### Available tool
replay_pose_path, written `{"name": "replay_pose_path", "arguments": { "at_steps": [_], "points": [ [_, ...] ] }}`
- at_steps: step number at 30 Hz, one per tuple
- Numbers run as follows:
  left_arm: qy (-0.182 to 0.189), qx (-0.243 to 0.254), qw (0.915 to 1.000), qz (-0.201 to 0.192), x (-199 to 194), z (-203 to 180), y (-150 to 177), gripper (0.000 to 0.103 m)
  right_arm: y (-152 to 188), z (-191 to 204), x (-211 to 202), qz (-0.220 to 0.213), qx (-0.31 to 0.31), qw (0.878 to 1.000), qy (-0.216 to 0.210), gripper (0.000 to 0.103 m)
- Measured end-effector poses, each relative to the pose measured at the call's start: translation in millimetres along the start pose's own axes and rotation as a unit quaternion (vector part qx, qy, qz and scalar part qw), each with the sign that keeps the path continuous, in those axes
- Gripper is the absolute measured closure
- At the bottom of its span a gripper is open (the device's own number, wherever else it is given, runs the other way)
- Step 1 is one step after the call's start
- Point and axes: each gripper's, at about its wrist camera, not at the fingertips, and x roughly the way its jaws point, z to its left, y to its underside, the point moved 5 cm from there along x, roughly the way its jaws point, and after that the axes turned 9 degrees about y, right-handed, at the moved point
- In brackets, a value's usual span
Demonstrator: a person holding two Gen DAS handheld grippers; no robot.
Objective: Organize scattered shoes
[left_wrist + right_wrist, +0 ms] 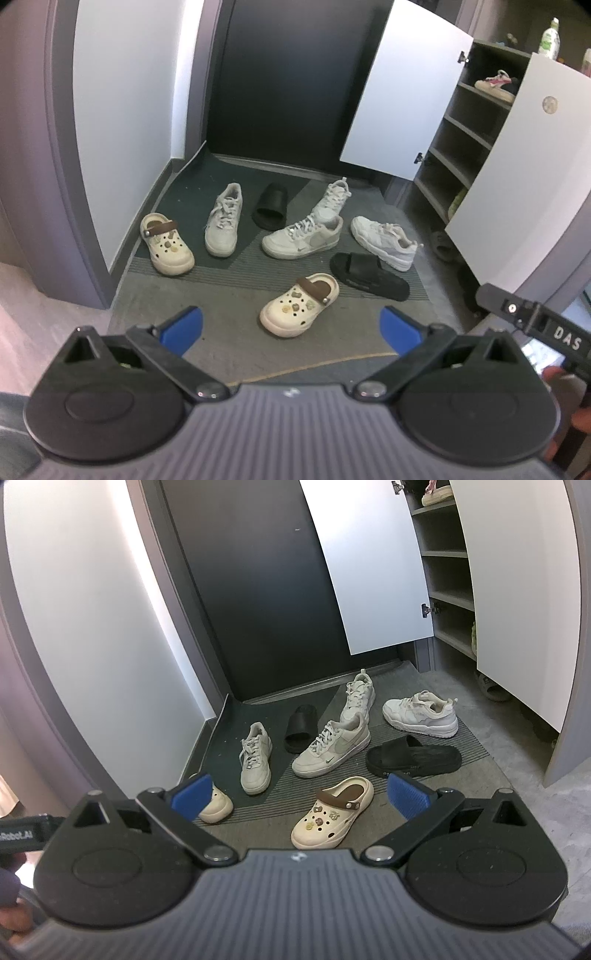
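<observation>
**Both grippers spread wide above the scattered shoes**

Overhead, both tools hung clear of the entryway floor. The grey shoe cabinet (pixel 476 136) stood at the right with its white doors (pixel 402 92) swung open, most shelves bare, a pink-trimmed shoe (pixel 495 83) on an upper one. Before the dark door (pixel 291 74), eight shoes lay loose on the dark ribbed mat (pixel 240 273): four white lace-up sneakers (pixel 304 238), two black slide sandals (pixel 369 275) and two cream clogs with brown straps (pixel 299 304). One sneaker's heel rested against another's; the nearer sandal lay just beside the nearer clog.

The left gripper (pixel 291 328) had its blue-padded fingers (pixel 183 328) set far apart, holding and touching nothing, with the nearer clog showing between them. The right gripper (pixel 301 797) was equally wide and empty; its left blue pad (pixel 192 797) overlapped the farther cream clog (pixel 218 805) in view, though whether they touched could not be told.
</observation>
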Motion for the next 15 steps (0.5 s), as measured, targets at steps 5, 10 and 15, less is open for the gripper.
{"name": "replay_pose_path", "arguments": {
  "at_steps": [5,10,15],
  "points": [
    [-0.001,0.006,1.0000,-0.005,-5,1,1,0.000,1,4,-1,-0.005,-0.001,1.000,-0.001,0.000],
    [0.023,0.038,0.9988,-0.020,-11,1,-2,0.000,3,8,-8,-0.013,-0.007,1.000,0.008,0.000],
    [0.066,0.086,0.9933,-0.041,-18,-2,-7,0.000,-16,21,-42,-0.050,0.000,0.999,0.009,0.000]
  ]
}}
